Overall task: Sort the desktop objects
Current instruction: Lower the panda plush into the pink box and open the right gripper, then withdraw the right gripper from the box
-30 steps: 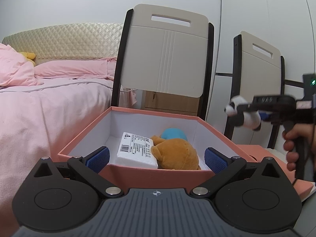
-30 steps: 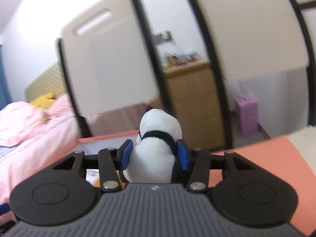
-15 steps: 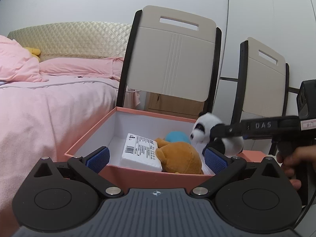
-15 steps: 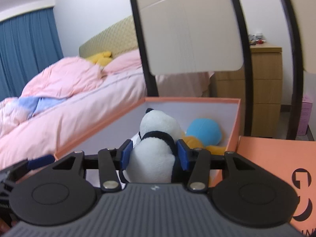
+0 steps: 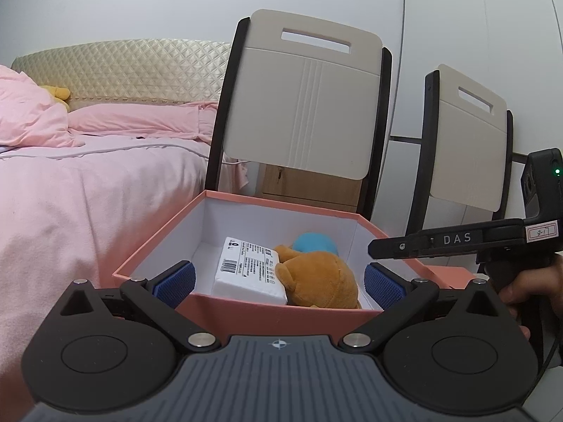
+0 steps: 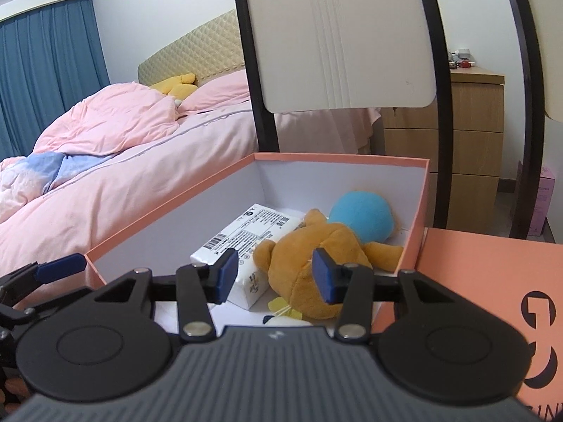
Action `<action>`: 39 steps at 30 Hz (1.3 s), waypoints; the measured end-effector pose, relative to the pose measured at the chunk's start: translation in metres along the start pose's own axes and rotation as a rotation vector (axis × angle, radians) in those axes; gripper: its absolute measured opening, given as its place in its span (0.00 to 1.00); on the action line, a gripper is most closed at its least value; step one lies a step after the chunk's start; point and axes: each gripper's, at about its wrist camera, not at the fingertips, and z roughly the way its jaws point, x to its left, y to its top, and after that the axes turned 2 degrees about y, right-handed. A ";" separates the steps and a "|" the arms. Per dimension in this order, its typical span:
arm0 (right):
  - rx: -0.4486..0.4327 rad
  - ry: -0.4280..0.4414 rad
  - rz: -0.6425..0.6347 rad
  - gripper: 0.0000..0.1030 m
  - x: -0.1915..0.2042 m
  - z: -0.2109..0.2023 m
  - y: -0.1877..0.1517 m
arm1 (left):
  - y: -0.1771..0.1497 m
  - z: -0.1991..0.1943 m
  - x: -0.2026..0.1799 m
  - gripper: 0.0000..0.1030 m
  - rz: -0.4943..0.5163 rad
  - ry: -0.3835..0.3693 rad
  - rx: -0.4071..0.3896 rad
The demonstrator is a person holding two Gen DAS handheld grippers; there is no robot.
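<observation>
Up close, the right gripper [image 6: 275,274] hangs over the pink box [image 6: 169,211], its blue pads parted and holding nothing. Below lie a brown plush [image 6: 316,256], a blue plush [image 6: 362,216] and a white packet [image 6: 246,235]. Nearby, the left gripper [image 5: 278,283] sits spread wide at the box's near wall.

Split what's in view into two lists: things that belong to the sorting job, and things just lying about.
Job:
orange box
white packet
brown plush
blue plush
box lid

Lying about:
chairs
bed
wooden drawers
yellow plush
pink carton
</observation>
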 end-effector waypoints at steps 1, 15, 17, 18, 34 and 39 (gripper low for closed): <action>-0.010 -0.009 -0.001 0.47 0.001 -0.004 0.000 | 0.000 0.000 0.000 1.00 0.002 0.001 0.001; -0.157 -0.138 -0.013 0.48 0.010 -0.056 -0.005 | -0.002 0.000 -0.005 1.00 0.028 0.001 0.001; -0.180 -0.157 -0.013 0.49 0.011 -0.064 -0.006 | -0.002 0.000 -0.005 1.00 0.028 0.000 0.000; -0.196 -0.168 -0.006 0.50 0.012 -0.070 -0.007 | -0.002 -0.001 -0.005 1.00 0.029 -0.002 -0.001; -0.332 -0.346 0.036 0.85 0.037 -0.144 -0.051 | -0.003 -0.004 -0.012 1.00 0.050 -0.021 -0.009; -0.363 -0.386 0.033 0.95 0.040 -0.149 -0.058 | -0.004 -0.003 -0.014 1.00 0.056 -0.021 -0.008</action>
